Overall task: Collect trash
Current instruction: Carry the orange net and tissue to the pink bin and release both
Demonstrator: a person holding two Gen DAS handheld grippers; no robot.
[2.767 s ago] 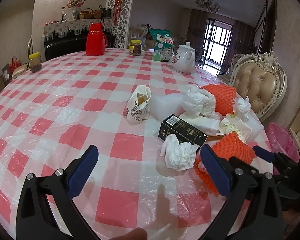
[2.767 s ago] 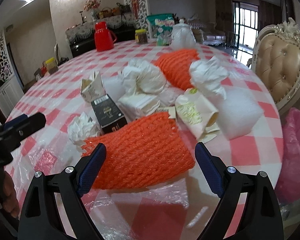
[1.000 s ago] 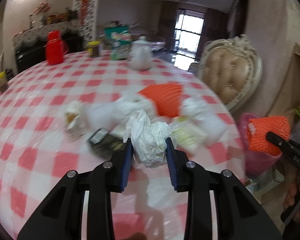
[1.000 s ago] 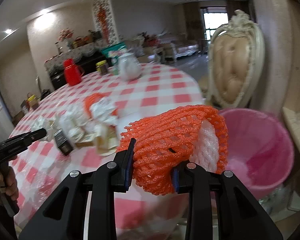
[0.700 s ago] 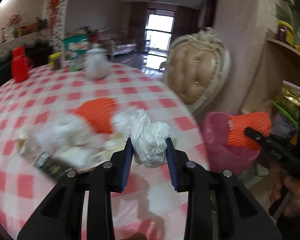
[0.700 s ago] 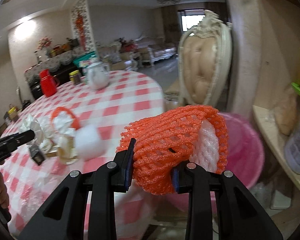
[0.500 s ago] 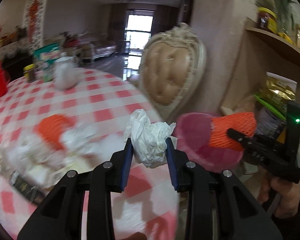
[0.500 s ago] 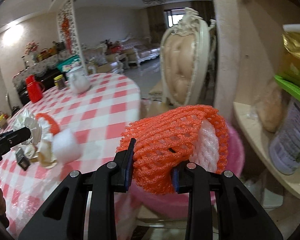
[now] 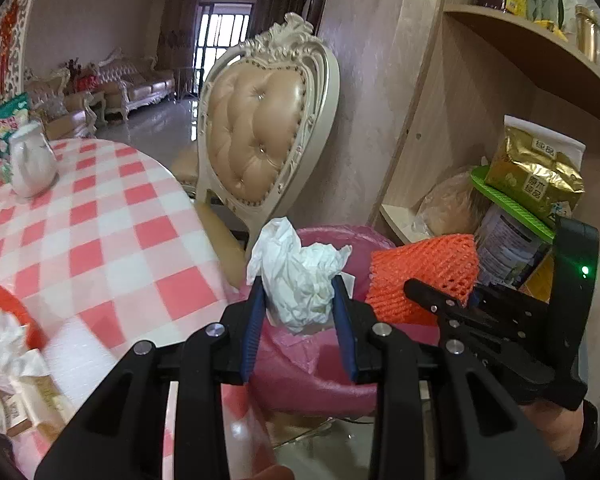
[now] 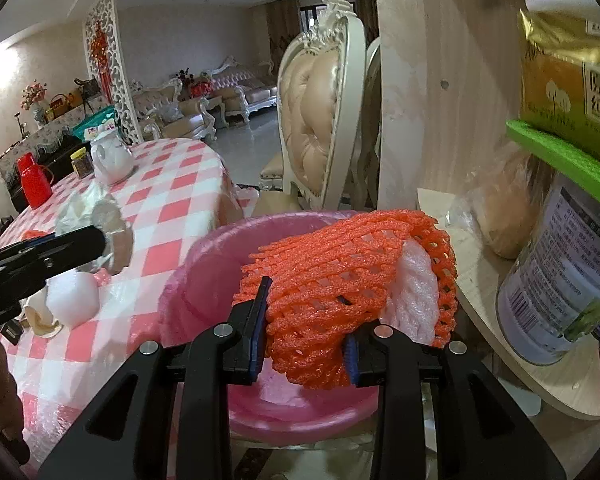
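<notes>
The left gripper (image 9: pixel 300 312) pinches a crumpled tissue (image 9: pixel 296 276); the right gripper (image 10: pixel 306 328) clamps an orange foam net (image 10: pixel 340 276). Both loads hang over the pink bin (image 10: pixel 204 264), at twelve o'clock. Judged step: drop-off; next, both must release.

Trash over bin: 2 items held, rest on worktop.
Crumpled white tissue (image 9: pixel 300 280) pinched between blue pads, raised at near rim of pink bin (image 10: pixel 204 276). Orange foam net (image 10: pixel 340 280), squashed, white foam sheet (image 10: pixel 416 292) poking from its open end, clamped above bin's mouth. More tissue and cartons (image 9: pixel 8 368) lie on the checked worktop (image 9: pixel 112 240).
</notes>
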